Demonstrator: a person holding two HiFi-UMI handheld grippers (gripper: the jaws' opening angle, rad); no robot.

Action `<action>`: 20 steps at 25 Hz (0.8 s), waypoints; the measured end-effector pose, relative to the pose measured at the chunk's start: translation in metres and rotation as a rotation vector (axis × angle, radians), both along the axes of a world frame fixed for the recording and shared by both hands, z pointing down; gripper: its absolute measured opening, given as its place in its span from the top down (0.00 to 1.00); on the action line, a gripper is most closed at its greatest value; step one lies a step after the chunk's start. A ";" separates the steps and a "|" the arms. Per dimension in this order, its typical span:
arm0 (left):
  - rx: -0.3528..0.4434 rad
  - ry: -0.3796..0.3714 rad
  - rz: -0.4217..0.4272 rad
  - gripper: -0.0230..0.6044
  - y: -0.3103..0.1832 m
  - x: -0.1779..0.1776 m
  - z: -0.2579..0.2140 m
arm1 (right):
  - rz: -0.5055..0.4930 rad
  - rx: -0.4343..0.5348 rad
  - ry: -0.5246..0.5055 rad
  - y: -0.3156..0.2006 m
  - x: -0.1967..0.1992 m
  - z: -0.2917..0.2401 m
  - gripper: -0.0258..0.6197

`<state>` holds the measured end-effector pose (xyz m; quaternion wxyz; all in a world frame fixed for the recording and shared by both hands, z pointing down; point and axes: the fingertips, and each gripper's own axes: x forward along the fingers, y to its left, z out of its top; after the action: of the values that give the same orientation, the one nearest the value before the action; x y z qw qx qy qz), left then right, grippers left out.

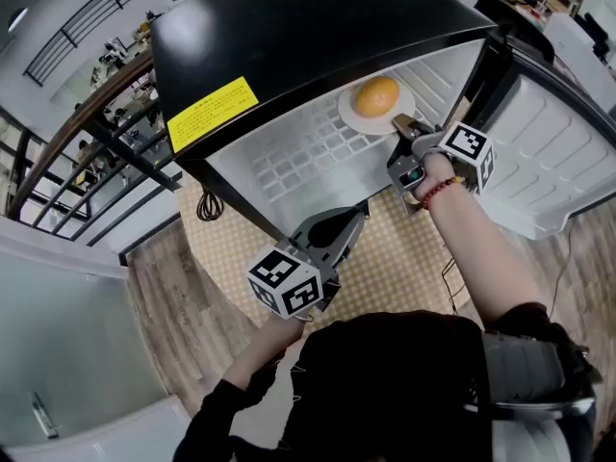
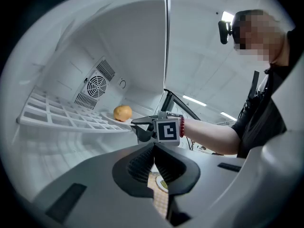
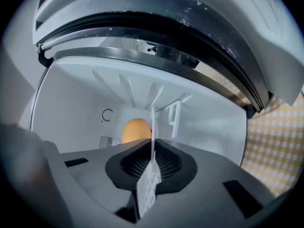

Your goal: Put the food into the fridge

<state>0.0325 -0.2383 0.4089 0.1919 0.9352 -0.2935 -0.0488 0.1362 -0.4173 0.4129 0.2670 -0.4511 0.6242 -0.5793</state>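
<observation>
Black fridge [image 1: 289, 27] is standing open ahead of both grippers, its white shelf [image 1: 289, 166] lying beyond the left gripper [image 1: 353, 218], whose fingers are pressing together on nothing; the right gripper [image 1: 400, 124] fingers are clamping the plate [image 1: 350, 114] rim, the orange [image 1: 376, 95] sitting just past them

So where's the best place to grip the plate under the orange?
Probably the plate rim nearest the open door, approached level from the front: it lies flat on the shelf, the orange fills its middle, and the fridge walls close the other sides.
</observation>
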 end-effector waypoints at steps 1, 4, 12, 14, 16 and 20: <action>0.000 0.001 0.001 0.94 0.000 0.000 0.000 | -0.004 -0.001 0.015 0.000 -0.001 0.000 0.92; -0.004 0.005 0.005 0.94 0.001 0.002 0.001 | -0.022 -0.003 0.058 -0.001 -0.004 0.001 0.92; -0.012 0.011 0.000 0.94 0.003 -0.001 0.004 | -0.041 0.012 0.163 -0.003 -0.004 -0.005 0.92; -0.011 0.014 -0.001 0.94 0.003 -0.001 0.004 | -0.041 0.010 0.182 -0.003 -0.003 -0.005 0.91; -0.010 0.014 0.000 0.94 0.004 -0.002 0.004 | -0.040 0.005 0.196 -0.003 -0.002 -0.005 0.90; -0.008 0.017 -0.003 0.94 0.004 -0.003 0.004 | -0.047 -0.015 0.239 -0.003 -0.001 -0.002 0.90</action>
<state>0.0293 -0.2344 0.4124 0.1982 0.9335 -0.2935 -0.0556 0.1356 -0.4204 0.4105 0.1736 -0.5040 0.6576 -0.5323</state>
